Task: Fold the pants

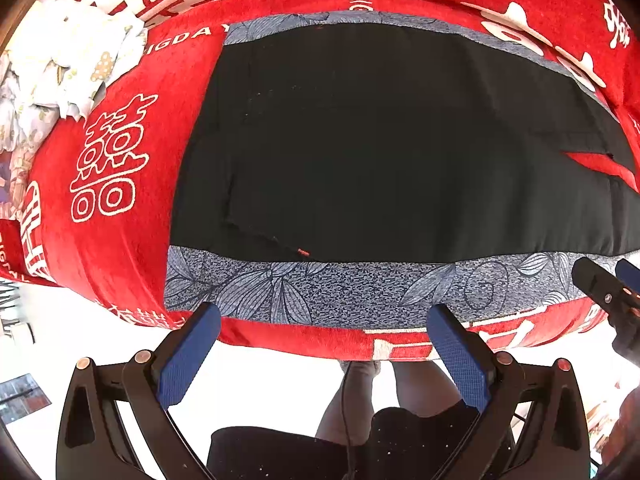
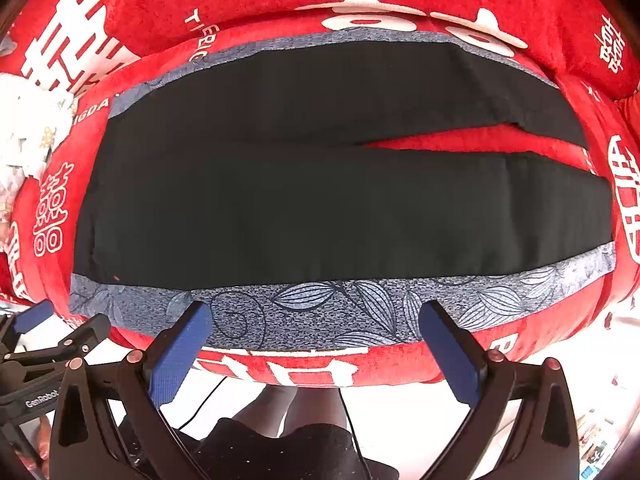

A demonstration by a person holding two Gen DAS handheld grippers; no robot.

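So the setup is a bed or sofa cushion covered in a bright red blanket (image 2: 280, 8) with big white characters printed on it, and a blue-grey leaf-print cloth (image 2: 320, 320) is spread over that as the work area. Both grippers hang off the near edge, just short of the cloth. The left gripper (image 1: 324, 344) has its blue fingers (image 1: 188, 356) spread wide with nothing between them, and the right gripper (image 2: 316, 340) is the same deal, fingers (image 2: 452, 352) wide apart and empty. Ahead of both lie the black pants (image 2: 320, 200), flat on the leaf-print cloth, long axis running left to right across the view, so side-on to the fingers instead of pointing away from them. The waist end (image 1: 208, 152) sits to the left, and the two legs (image 2: 560, 184) split apart toward the right with a wedge of red showing between them. That puts the left gripper nearer the waist and the right gripper nearer the leg ends. My guess is nothing's been folded yet, and the first move is grabbing the near long edge to bring one leg over the other. A pile of pale floral fabric (image 1: 60, 64) sits off at the far left, well clear of the pants.
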